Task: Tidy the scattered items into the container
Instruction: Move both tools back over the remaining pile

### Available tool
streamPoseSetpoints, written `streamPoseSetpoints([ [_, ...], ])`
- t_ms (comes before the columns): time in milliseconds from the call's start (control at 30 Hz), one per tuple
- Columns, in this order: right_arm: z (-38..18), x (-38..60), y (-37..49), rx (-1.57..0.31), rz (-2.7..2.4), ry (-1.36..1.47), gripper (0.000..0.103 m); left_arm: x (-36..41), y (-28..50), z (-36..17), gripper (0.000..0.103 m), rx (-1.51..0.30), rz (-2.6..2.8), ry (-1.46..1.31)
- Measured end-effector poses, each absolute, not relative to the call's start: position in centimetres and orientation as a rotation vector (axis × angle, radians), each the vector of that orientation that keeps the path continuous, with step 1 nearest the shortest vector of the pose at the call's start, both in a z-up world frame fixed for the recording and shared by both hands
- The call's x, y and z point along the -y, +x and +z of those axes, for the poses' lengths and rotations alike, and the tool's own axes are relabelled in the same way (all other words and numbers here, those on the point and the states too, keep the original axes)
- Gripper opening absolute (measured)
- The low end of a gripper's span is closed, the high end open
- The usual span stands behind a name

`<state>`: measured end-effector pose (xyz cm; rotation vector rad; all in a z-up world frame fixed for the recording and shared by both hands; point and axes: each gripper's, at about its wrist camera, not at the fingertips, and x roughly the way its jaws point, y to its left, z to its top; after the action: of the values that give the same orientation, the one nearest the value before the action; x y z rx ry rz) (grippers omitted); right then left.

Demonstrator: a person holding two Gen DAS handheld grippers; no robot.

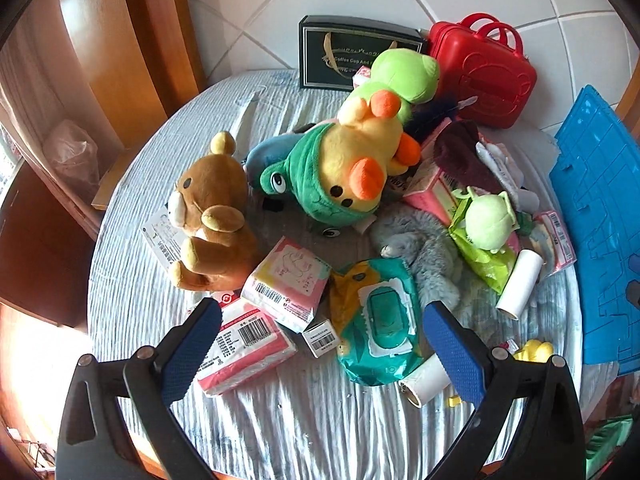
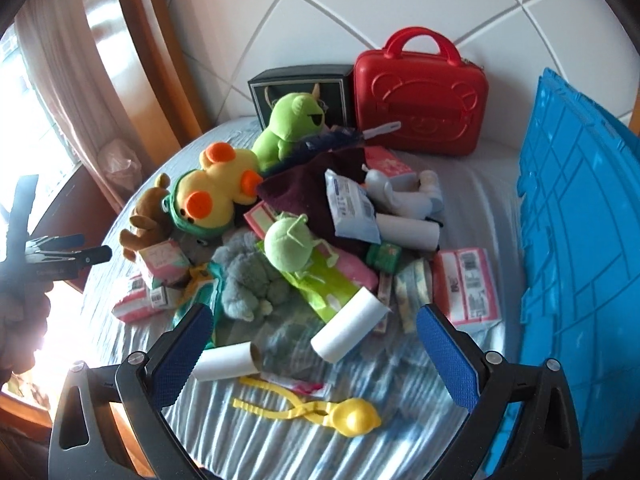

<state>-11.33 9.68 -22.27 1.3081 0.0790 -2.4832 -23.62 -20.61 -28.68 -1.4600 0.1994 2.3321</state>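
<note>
While both the left gripper (image 1: 322, 338) and right gripper (image 2: 314, 346) hung wide open and empty, the heap lay at twelve o'clock, the blue container (image 2: 580, 216) at three; nearest white roll (image 2: 350, 326) best pinched crosswise.

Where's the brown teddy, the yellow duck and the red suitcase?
brown teddy (image 1: 216, 216): left wrist view, on its chest.
yellow duck (image 1: 356, 160): left wrist view, on its belly.
red suitcase (image 2: 420, 104): right wrist view, on its embossed front.

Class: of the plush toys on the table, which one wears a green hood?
The yellow duck plush with the orange beak; its head sits in a green frog hood. The brown bear and grey plush are bare-headed.
</note>
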Motion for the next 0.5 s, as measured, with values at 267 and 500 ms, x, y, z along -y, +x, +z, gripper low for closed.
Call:
streamPoseSetpoints([
  [267,-28.0,-8.9,-12.2,-0.041,-2.466,1.462,0.103,20.9,-26.7,-35.4,0.103,-0.209,2.253,-1.564],
  [500,-29.8,-8.8,-12.1,-0.066,-2.474,1.507,0.103,20.6,-28.4,-39.2,0.102,-0.294,2.238,-1.626],
])
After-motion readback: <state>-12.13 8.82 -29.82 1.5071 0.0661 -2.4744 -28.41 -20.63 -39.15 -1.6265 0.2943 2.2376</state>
